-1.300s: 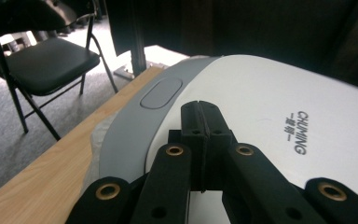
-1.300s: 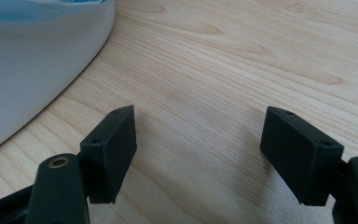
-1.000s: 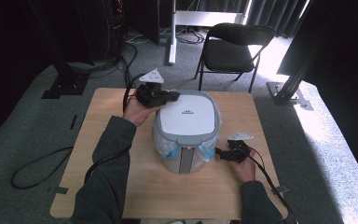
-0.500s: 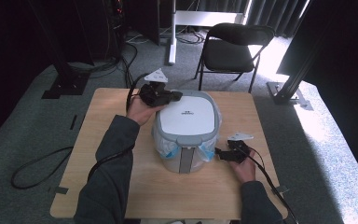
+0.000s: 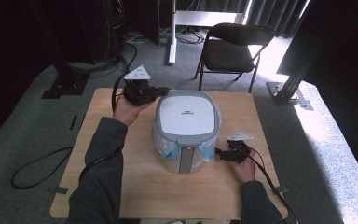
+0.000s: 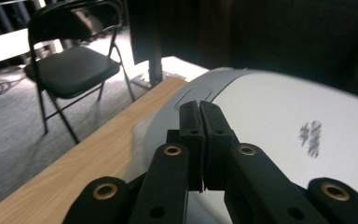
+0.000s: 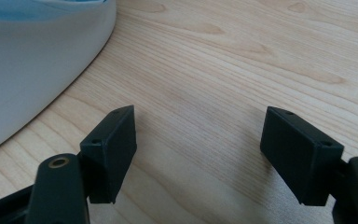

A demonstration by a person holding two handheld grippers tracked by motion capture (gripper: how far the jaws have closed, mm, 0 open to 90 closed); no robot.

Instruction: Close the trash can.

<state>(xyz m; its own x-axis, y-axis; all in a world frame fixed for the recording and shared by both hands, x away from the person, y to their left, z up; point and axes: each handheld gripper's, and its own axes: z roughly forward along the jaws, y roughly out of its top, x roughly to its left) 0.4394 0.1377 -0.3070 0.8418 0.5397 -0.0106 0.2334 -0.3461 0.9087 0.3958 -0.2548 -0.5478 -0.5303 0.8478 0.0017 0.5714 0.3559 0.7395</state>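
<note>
Left gripper (image 5: 161,90) at far rim of lidded white bin (image 5: 186,116), jaws pressed together on nothing, right gripper (image 5: 218,154) beside bin's base on wooden table (image 5: 121,196), jaws spread wide

The left tool (image 5: 161,90) has drawn back from the far left edge of the white bin lid (image 5: 187,113), toward the counter's far left corner, and now sits just beside the lid rather than over it. Its jaws are pressed together with nothing between them.
</note>
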